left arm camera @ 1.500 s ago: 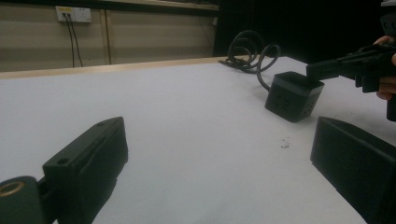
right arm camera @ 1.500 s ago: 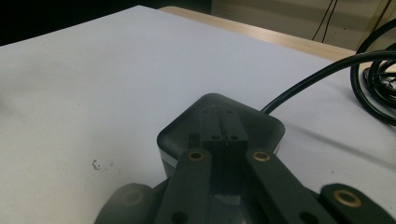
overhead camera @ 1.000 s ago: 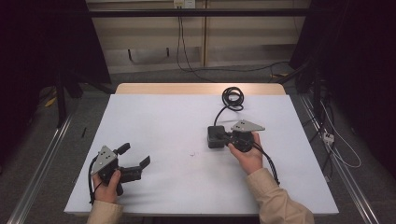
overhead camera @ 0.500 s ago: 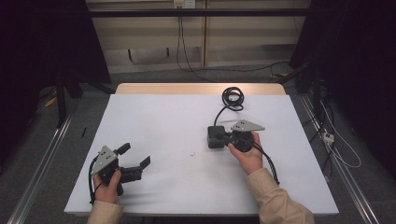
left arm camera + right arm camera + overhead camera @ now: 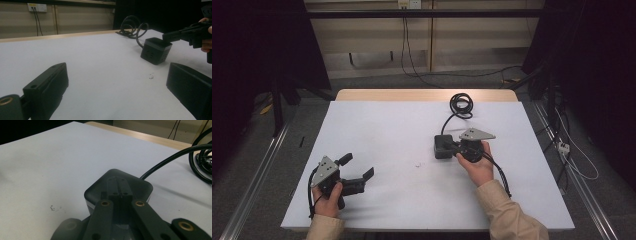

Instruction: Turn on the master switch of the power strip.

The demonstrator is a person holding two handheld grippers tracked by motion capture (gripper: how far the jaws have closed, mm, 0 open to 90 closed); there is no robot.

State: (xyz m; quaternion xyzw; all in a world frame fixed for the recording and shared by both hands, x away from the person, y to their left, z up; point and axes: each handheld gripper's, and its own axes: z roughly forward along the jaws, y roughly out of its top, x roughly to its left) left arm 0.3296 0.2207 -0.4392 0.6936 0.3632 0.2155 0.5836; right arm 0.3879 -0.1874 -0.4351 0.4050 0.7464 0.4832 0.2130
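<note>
Closed jaws are seen on the right gripper (image 5: 451,148), their tips pressed together and laid over the top of the black box (image 5: 441,146); nothing is clamped between them. In the right gripper view the same gripper (image 5: 119,185) is shown with both tips resting side by side on the rounded top of the box (image 5: 140,187). Whether the tips actually touch the top cannot be told.

Wide-open jaws are shown on the left gripper (image 5: 359,167), which is held near the front left of the table (image 5: 377,120) with nothing between them. In the left gripper view that gripper (image 5: 115,82) is aimed across the white surface toward the box (image 5: 155,50), which stands well apart from it.

The box is placed right of the table's middle. A black cable (image 5: 451,119) is led from it to a coil (image 5: 461,104) lying near the far edge. A small white speck (image 5: 417,162) is seen on the table between the two grippers.
</note>
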